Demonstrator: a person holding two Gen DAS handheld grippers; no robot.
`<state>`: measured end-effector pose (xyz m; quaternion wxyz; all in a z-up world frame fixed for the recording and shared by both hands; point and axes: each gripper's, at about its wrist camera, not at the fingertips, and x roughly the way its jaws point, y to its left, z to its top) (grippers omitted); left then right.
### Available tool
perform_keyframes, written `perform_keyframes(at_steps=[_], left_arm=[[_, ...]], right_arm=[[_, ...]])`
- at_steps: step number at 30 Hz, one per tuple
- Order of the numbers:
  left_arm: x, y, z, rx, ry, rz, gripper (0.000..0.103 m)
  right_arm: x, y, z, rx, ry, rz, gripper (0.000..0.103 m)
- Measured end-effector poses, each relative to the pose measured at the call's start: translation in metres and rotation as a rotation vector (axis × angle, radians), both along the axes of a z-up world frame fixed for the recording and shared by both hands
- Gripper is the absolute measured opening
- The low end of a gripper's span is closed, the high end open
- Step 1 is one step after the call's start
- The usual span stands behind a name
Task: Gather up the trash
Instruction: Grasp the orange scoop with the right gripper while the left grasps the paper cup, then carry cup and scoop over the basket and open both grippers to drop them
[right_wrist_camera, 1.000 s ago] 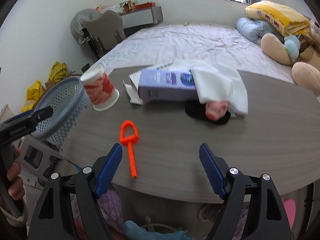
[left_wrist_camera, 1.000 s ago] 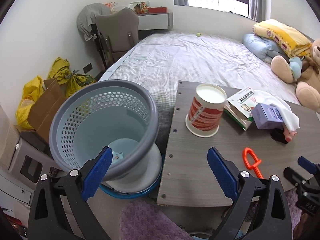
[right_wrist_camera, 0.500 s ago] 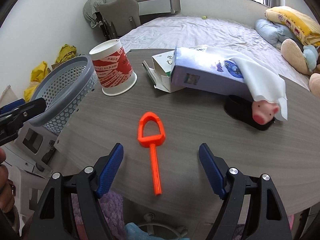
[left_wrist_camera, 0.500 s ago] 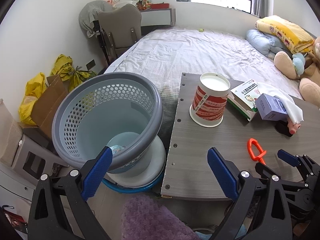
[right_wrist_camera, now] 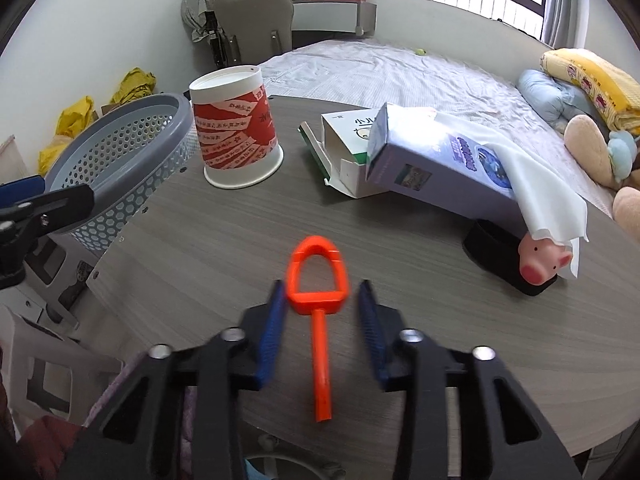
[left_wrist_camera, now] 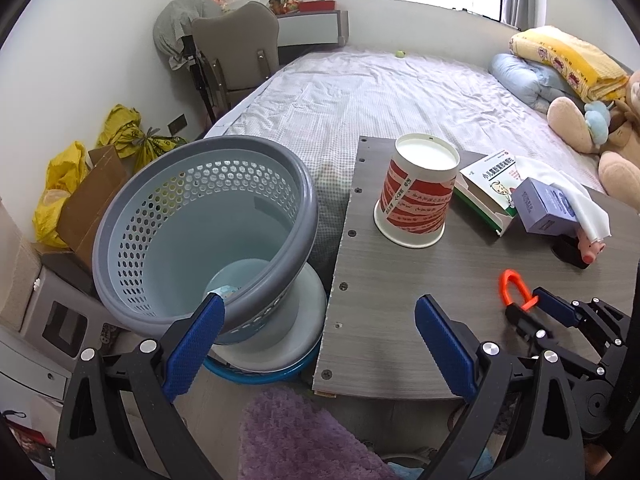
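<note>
Closest, on the right: right tool (right_wrist_camera: 321, 286), low over the gray tabletop (right_wrist_camera: 200, 260), blue pads (right_wrist_camera: 272, 320) just now closing in. Between them, an orange plastic piece (right_wrist_camera: 320, 360), flat on the tabletop, loop end away, thin stem toward the camera. Left pad right at the loop, a small gap on the other side, so not squeezed yet.

On the left: left tool (left_wrist_camera: 320, 304), wide open, nothing held. One finger just in front of the rim of a gray basket (left_wrist_camera: 312, 216) with little holes, the other over the tabletop's near edge. Basket tipped toward the camera, beside the tabletop's left edge, with a small scrap low inside. Below the tool, something purple and fuzzy (left_wrist_camera: 300, 440).

Farther back on the tabletop: a red and white paper cup (right_wrist_camera: 236, 132), upside down, near the basket. Next to it, a green and white box (right_wrist_camera: 348, 132), open at one end. On top of that, leaning, a purple box (right_wrist_camera: 432, 168) with a white cloth (right_wrist_camera: 540, 184) over its far end. Under the cloth's corner, a little pink pig toy (right_wrist_camera: 544, 264) on something black.

Beyond that, a bed (right_wrist_camera: 400, 76), a gray chair (right_wrist_camera: 252, 20) and yellow bags (left_wrist_camera: 60, 184) by the wall.
</note>
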<state>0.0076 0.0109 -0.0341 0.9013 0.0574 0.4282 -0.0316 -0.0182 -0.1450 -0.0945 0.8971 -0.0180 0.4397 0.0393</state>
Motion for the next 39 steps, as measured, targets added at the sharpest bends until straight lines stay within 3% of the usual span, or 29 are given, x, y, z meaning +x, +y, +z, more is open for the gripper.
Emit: perform_keyframes(at_steps=[10, 24, 30, 33, 37, 39], left_arm=[[0.012, -0.020, -0.011, -0.019, 0.025, -0.040, 0.095], [0.065, -0.063, -0.010, -0.093, -0.030, -0.054, 0.095], [0.083, -0.077, -0.018, -0.080, -0.035, -0.053, 0.095], [0.091, -0.079, -0.023, -0.081, -0.027, -0.050, 0.089], [0.100, -0.081, -0.026, -0.088, -0.005, -0.064, 0.060], [0.099, -0.080, -0.025, -0.094, -0.006, -0.064, 0.060]], right_arm=[[-0.013, -0.025, 0.019, 0.120, 0.001, -0.034, 0.031], [-0.036, -0.053, 0.037, 0.182, -0.030, -0.071, 0.031], [-0.037, -0.057, 0.035, 0.205, -0.028, -0.070, 0.031], [-0.037, -0.058, 0.033, 0.211, -0.022, -0.068, 0.031], [-0.036, -0.058, 0.033, 0.213, -0.022, -0.069, 0.031], [-0.035, -0.058, 0.033, 0.212, -0.022, -0.069, 0.031]])
